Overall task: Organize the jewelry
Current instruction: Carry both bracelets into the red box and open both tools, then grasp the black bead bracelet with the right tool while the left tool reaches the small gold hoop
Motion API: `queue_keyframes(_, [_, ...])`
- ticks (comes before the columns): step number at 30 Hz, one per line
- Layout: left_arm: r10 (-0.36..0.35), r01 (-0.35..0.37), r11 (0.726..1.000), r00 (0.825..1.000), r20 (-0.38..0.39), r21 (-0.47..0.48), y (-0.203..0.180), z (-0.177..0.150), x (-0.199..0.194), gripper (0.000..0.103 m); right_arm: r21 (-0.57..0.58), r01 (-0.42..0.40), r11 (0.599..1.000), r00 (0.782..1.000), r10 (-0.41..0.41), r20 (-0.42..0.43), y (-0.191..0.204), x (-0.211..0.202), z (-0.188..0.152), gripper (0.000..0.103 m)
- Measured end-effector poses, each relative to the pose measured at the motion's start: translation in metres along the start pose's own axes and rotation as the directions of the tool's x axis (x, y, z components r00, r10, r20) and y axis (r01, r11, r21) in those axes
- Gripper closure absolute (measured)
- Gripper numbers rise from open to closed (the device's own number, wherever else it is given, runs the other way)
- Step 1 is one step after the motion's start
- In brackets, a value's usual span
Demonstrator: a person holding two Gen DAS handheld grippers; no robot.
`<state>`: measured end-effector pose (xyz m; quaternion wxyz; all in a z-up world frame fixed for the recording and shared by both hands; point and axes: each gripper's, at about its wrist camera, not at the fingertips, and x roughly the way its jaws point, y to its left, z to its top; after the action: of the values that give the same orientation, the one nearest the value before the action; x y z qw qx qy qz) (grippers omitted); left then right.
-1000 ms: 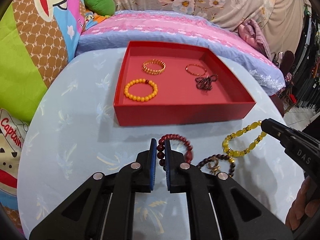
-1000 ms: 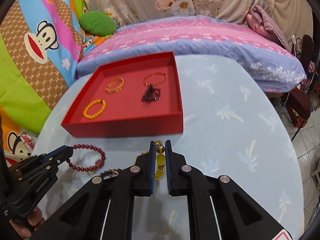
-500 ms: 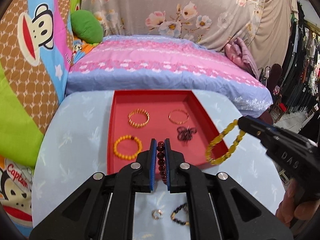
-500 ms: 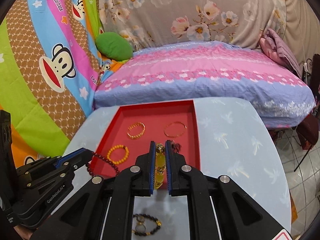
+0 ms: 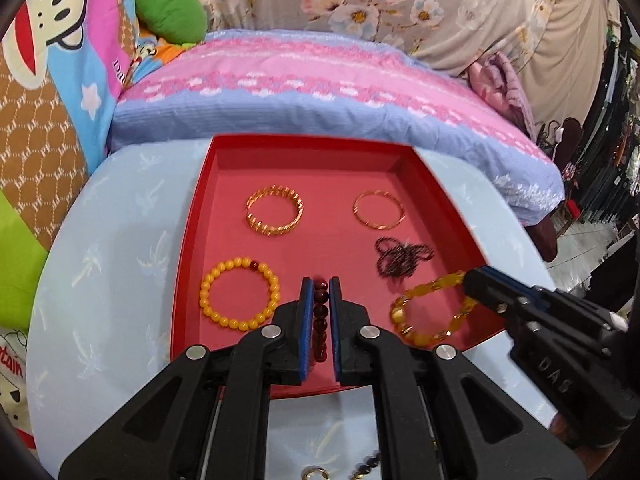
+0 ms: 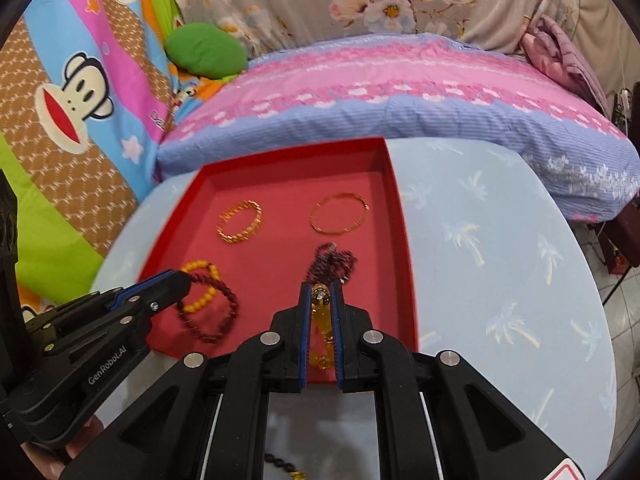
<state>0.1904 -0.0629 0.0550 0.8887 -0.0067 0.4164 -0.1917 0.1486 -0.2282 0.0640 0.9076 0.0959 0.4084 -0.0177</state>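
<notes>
The left gripper (image 5: 320, 312) pinches a dark red bracelet (image 6: 208, 312) over the red tray (image 5: 192, 248), close beside the orange bead bracelet (image 5: 239, 298); dropped here, the two could overlap. The right gripper (image 6: 321, 316) pinches a yellow bracelet (image 5: 434, 314) near the tray's front right corner, where it may catch the wall. Open floor lies between them.

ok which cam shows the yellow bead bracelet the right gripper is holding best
The left wrist view: the yellow bead bracelet shows as a full loop hanging from the right gripper over the red tray. The right wrist view catches only a few beads pinched edge-on between its own fingers.
</notes>
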Motion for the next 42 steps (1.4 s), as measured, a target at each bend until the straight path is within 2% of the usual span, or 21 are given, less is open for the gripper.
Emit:
queue_keyframes(5, [0.041,-0.041,0.999,0.999,0.0,-0.019,0.01,-0.008,0.005,0.093,-0.017,0.067,0.998,0.997,-0.066,0.025,-0.003,-0.001,-0.004,0.088])
queue_keyframes(6, [0.051,-0.051,0.999,0.999,0.0,-0.018,0.012,-0.008,0.005,0.089,-0.018,0.07,0.997,0.997,-0.069,0.029,-0.002,-0.002,-0.004,0.086])
queue_keyframes(8, [0.067,-0.067,0.997,0.998,0.009,-0.024,0.014,-0.009,0.002,0.072,-0.014,0.063,0.998,0.998,-0.063,0.03,-0.002,-0.003,-0.004,0.08])
queue_keyframes(10, [0.086,-0.086,0.996,0.996,0.025,-0.026,0.016,-0.011,-0.002,0.065,-0.011,0.06,0.998,0.998,-0.059,0.037,-0.001,-0.006,-0.005,0.075])
queue_keyframes(18, [0.112,-0.111,0.994,0.992,0.054,-0.021,0.021,-0.023,-0.024,0.063,-0.01,0.046,0.999,0.998,-0.046,0.046,0.005,-0.023,-0.017,0.072])
queue_keyframes(25, [0.111,-0.109,0.993,0.992,0.061,-0.035,0.022,-0.041,-0.043,0.063,-0.032,0.042,0.999,0.999,-0.041,0.03,0.015,-0.037,-0.043,0.072])
queue_keyframes(35, [0.097,-0.096,0.994,0.995,0.018,-0.051,0.02,-0.08,-0.052,0.063,-0.033,0.023,0.999,0.999,-0.025,-0.049,0.018,-0.039,-0.091,0.072])
queue_keyframes(42, [0.088,-0.088,0.995,0.996,-0.015,-0.055,0.019,-0.103,-0.05,0.064,-0.031,0.027,0.999,0.996,-0.03,-0.084,0.019,-0.034,-0.109,0.072])
